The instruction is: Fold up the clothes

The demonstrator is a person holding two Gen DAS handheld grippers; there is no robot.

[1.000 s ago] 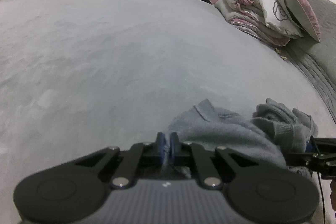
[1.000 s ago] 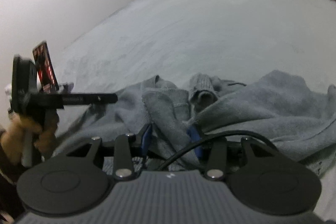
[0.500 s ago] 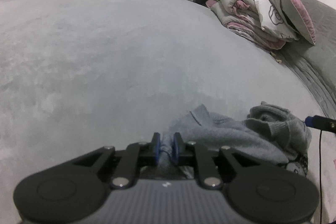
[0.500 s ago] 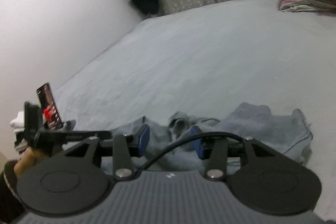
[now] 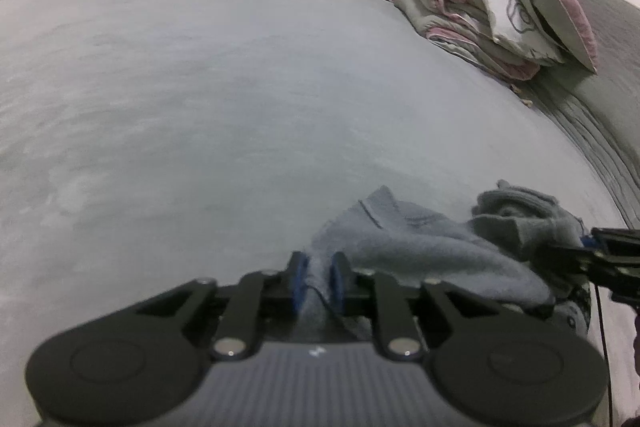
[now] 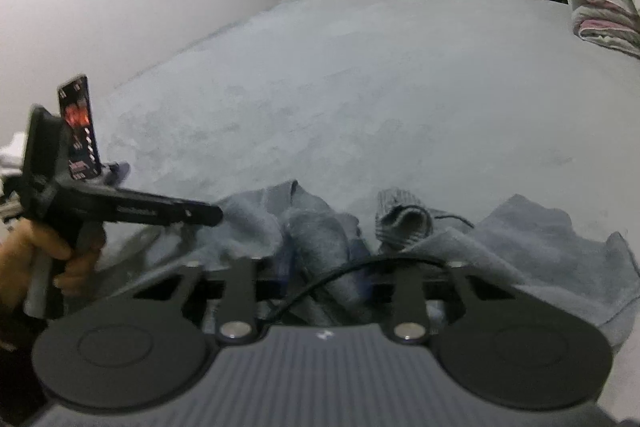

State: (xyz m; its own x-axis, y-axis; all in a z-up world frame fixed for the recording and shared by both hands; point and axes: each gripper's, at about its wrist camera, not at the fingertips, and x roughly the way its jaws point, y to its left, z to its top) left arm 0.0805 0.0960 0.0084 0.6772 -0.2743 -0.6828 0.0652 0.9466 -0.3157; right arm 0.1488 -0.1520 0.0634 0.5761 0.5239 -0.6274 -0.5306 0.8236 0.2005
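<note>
Between the blue pads of the left gripper [image 5: 318,277], shut on one edge, & bunched under the right gripper [image 6: 326,277], whose grip I can't tell, lies the crumpled grey-blue fleece sweater [image 5: 424,247]: best pull both apart, w/ steady tension, to flatten it.

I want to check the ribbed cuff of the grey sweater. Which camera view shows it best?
The right wrist view shows it best: the ribbed cuff lies open toward the camera on the grey sweater, just beyond the right gripper. In the left wrist view, only a bunched heap at the right edge; no cuff can be told.
</note>
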